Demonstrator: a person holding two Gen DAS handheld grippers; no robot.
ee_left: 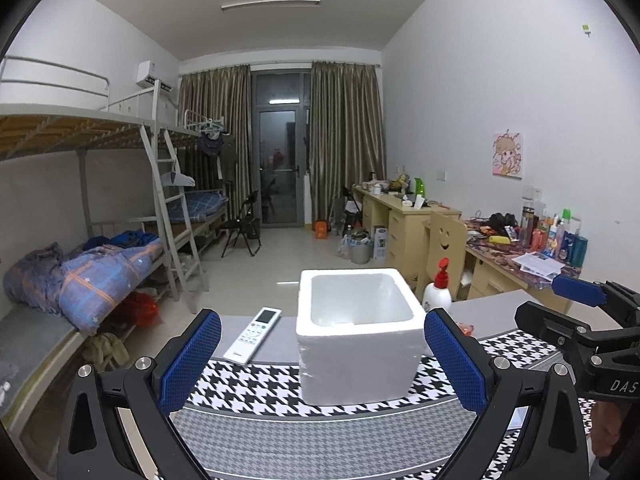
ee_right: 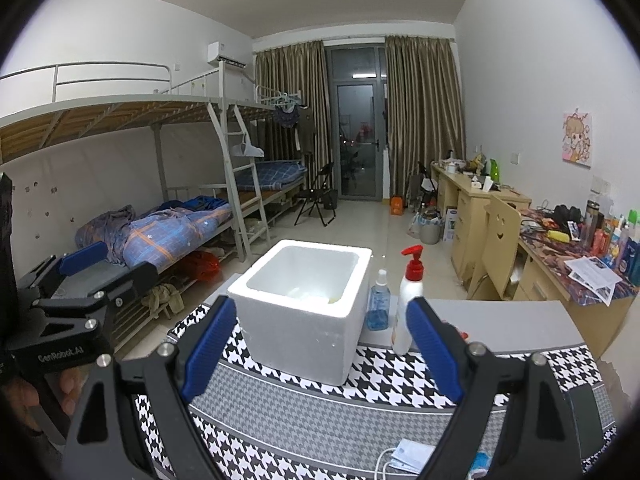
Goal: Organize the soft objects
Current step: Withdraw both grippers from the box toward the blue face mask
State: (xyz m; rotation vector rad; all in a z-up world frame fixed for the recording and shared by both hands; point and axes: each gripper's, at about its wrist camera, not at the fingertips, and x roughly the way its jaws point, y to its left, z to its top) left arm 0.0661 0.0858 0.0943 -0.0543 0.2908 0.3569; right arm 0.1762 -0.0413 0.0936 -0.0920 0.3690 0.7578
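A white foam box (ee_left: 356, 334) stands open-topped on a houndstooth cloth (ee_left: 280, 420); it also shows in the right wrist view (ee_right: 304, 312), with something pale lying inside at the bottom (ee_right: 316, 296). My left gripper (ee_left: 320, 364) is open and empty, its blue pads either side of the box, a little short of it. My right gripper (ee_right: 320, 352) is open and empty, also facing the box from the near side. Each gripper shows in the other's view: the right one (ee_left: 576, 308) and the left one (ee_right: 80, 276).
A white remote (ee_left: 253, 335) lies left of the box. A red-pump lotion bottle (ee_right: 408, 300) and a blue sanitizer bottle (ee_right: 378, 304) stand right of it. A face mask (ee_right: 408, 456) lies at the cloth's near edge. Bunk beds are left, cluttered desks right.
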